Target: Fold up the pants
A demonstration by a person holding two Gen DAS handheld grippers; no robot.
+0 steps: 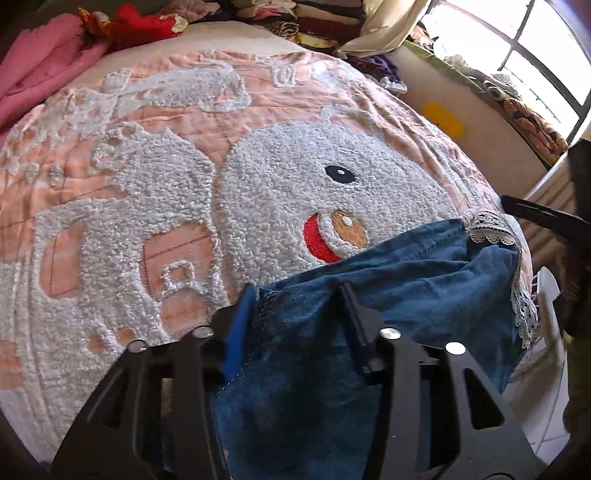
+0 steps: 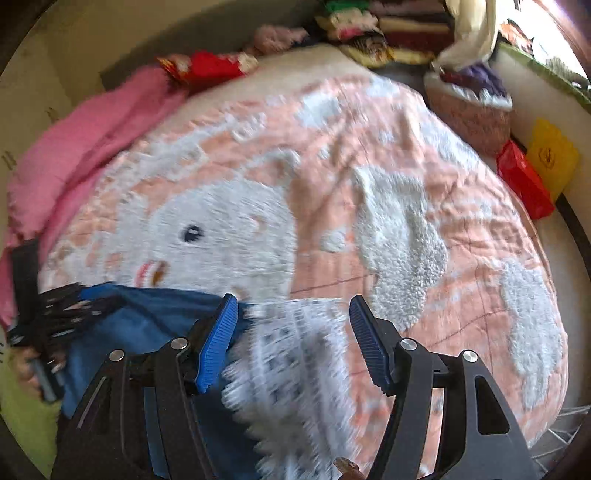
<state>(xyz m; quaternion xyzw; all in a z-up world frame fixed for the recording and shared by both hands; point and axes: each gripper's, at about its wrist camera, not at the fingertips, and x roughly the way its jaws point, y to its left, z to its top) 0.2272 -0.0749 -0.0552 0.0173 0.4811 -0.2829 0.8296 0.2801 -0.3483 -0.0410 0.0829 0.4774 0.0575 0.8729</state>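
Your left gripper (image 1: 299, 314) has its jaws narrowed onto a fold of the blue denim pants (image 1: 399, 280); the cloth fills the gap between the blue pad and the dark finger, and a stitched seam runs just beside the pad, so you are gripping the denim. The pants lie bunched at the near edge of the bed, on the pink quilt (image 1: 177, 110) with its fluffy white cartoon figure (image 1: 314, 206), just below the figure's red mouth. A strip of white lace (image 1: 487, 229) trims the far end of the denim, toward the bed's near right corner.

Your right gripper (image 2: 291, 332) stands with its jaws wide. The two blue ribbed pads (image 2: 218, 343) are well apart, and the white lace trim (image 2: 291, 365) lies between them, blurred; neither pad presses on it. To the left of it in the right wrist view the denim (image 2: 147, 314) spreads toward your other tool, whose dark frame (image 2: 48, 314) shows at the picture's left edge.

At the far edge of the bed a pink blanket (image 2: 92, 133) lies crumpled, and folded clothes are stacked beyond (image 2: 399, 26).
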